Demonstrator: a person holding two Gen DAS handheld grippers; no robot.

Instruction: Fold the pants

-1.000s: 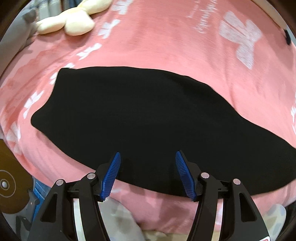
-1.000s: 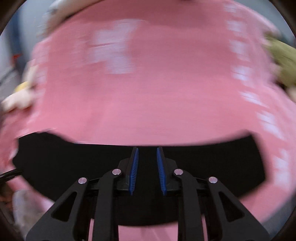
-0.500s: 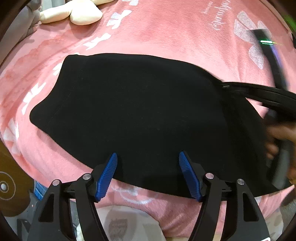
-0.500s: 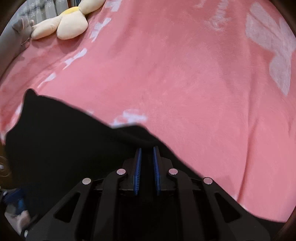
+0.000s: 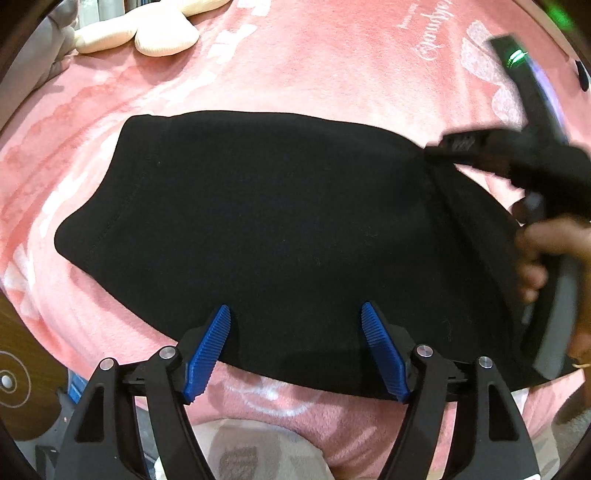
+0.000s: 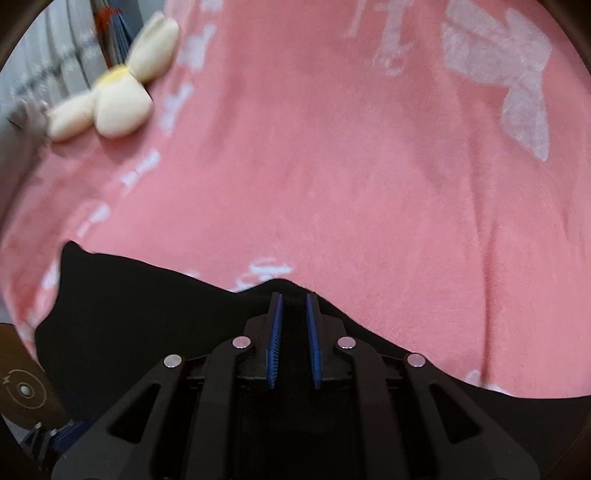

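Note:
Black pants (image 5: 280, 229) lie folded in a wide band across a pink blanket (image 5: 332, 62). My left gripper (image 5: 295, 312) hovers over their near edge; its jaws are opening, with the blue pads (image 5: 207, 347) apart and pressing on nothing. At the right of the left wrist view, a hand (image 5: 543, 251) holds my right gripper (image 5: 430, 149) at the far edge of the pants. In the right wrist view the right gripper (image 6: 293, 297) is shut on a small raised peak of the pants (image 6: 147, 314).
A cream plush flower (image 5: 147, 33) (image 6: 110, 96) lies on the blanket's far left corner. A brown wooden piece (image 5: 14, 387) stands by the near left edge of the bed. Pale patterned cloth (image 5: 258, 450) shows below the blanket's near edge.
My right gripper swept leftward carrying the pants' end and has come into the left wrist view, so the pants look shorter. The left jaws have spread wider.

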